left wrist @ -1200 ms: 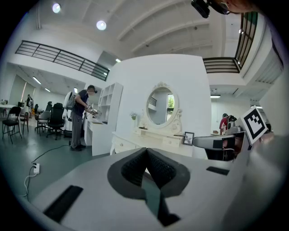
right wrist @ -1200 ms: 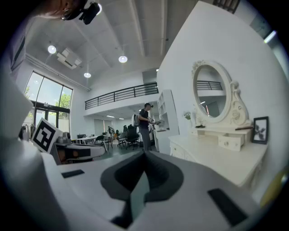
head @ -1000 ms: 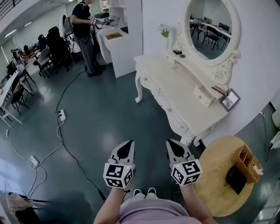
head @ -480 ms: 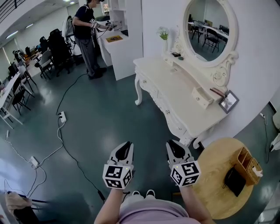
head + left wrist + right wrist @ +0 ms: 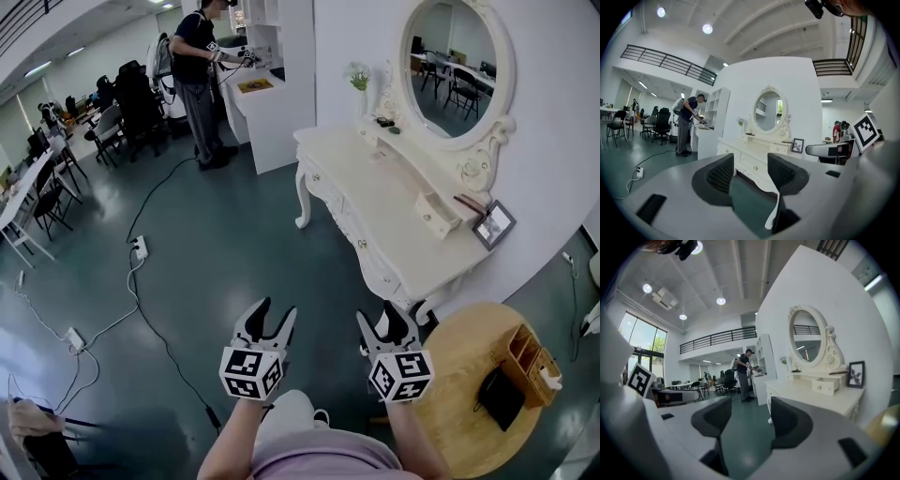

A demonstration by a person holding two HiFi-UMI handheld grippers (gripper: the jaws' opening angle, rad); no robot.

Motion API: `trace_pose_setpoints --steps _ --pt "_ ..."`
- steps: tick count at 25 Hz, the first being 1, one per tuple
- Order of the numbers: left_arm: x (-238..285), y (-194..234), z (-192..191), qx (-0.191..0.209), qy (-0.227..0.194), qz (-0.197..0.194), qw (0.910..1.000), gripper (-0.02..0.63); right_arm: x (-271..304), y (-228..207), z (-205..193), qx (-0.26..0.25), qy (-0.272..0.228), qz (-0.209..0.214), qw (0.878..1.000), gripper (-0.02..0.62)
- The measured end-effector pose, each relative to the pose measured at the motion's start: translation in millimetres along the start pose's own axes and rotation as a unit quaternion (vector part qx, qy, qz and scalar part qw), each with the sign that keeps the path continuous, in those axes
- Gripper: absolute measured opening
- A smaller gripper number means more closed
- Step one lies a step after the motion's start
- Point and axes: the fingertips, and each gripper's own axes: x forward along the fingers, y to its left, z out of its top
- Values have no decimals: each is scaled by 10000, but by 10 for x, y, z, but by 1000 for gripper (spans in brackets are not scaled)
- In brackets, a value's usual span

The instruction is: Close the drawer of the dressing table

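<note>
Both my jaws wide and empty, short of the dressing table point(image 5: 380, 197).
My left gripper point(image 5: 273, 311) and right gripper point(image 5: 384, 319) hang side by side over the floor point(image 5: 225, 244), pointing toward it and well apart from it. Each pair of jaws has just been opening and stands wide, with nothing between them. The drawer point(image 5: 434, 209), a small one on the surface below the mirror point(image 5: 450, 56), juts out from its row, near a picture frame point(image 5: 494, 223). A round wooden table point(image 5: 459, 375) sits to my right. 1 person point(image 5: 202, 75) stands at a white desk point(image 5: 258, 94) far off.
</note>
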Motion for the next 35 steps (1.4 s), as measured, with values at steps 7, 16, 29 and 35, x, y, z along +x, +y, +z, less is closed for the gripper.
trace_pose_setpoints --steps 7,16,29,35 --pt "273 100 11 -55 -15 7 10000 256 132 -219 25 199 -16 -136 9997 318" --pt "1209 302 71 -12 59 -449 9990 281 677 -712 40 375 7 -779 9963 356" --pt "2916 562 469 176 213 -1809 9831 282 1718 -1369 324 620 -38 -2037 9771 356" --pt "3451 623 512 198 278 -2276 9732 282 1944 -1631 368 644 -69 -2650 9621 356"
